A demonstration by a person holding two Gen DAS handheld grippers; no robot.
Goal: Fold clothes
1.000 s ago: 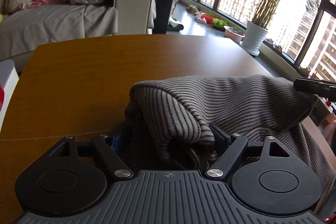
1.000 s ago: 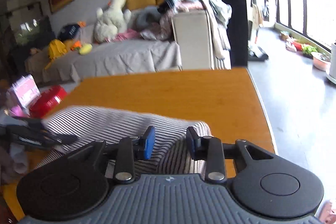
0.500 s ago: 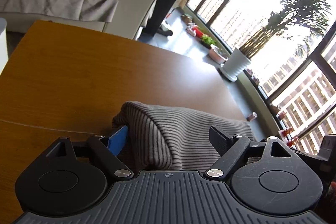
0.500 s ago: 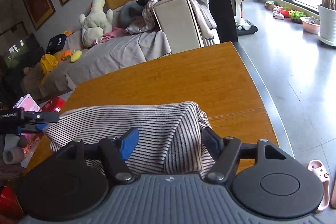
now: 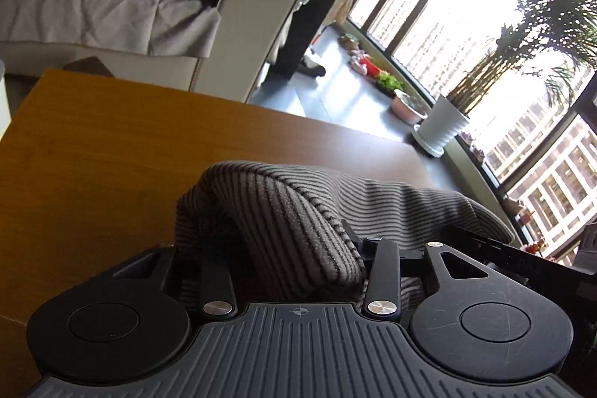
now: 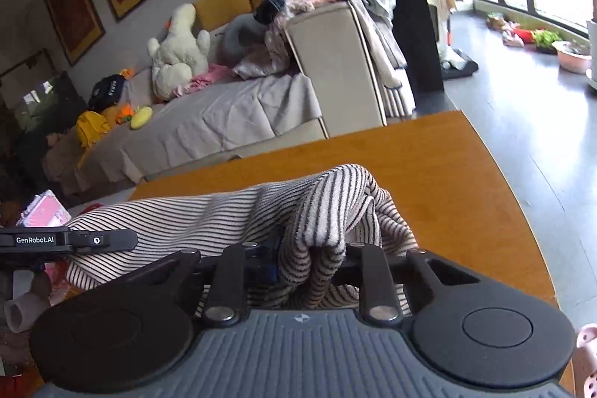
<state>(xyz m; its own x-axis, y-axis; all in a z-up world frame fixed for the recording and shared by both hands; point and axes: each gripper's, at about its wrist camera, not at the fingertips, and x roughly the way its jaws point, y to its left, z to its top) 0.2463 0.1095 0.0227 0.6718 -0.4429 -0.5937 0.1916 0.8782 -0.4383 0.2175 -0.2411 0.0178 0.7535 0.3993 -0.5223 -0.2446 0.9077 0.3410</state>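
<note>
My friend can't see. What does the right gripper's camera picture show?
The right gripper is shut on a bunched striped garment above a wooden table. The left gripper pokes in from the left edge. Behind is a sofa with a plush toy.

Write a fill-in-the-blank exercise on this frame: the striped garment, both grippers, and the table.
1. The grey knit garment with thin dark stripes lies on a ____ table.
2. Both the left gripper and the right gripper are shut on the ____.
3. In the right wrist view, the black bar at the left edge is printed with the word ____.
4. On the grey-covered sofa sits a cream plush ____.

Missing words: wooden; garment; GenRobot.AI; toy
</note>
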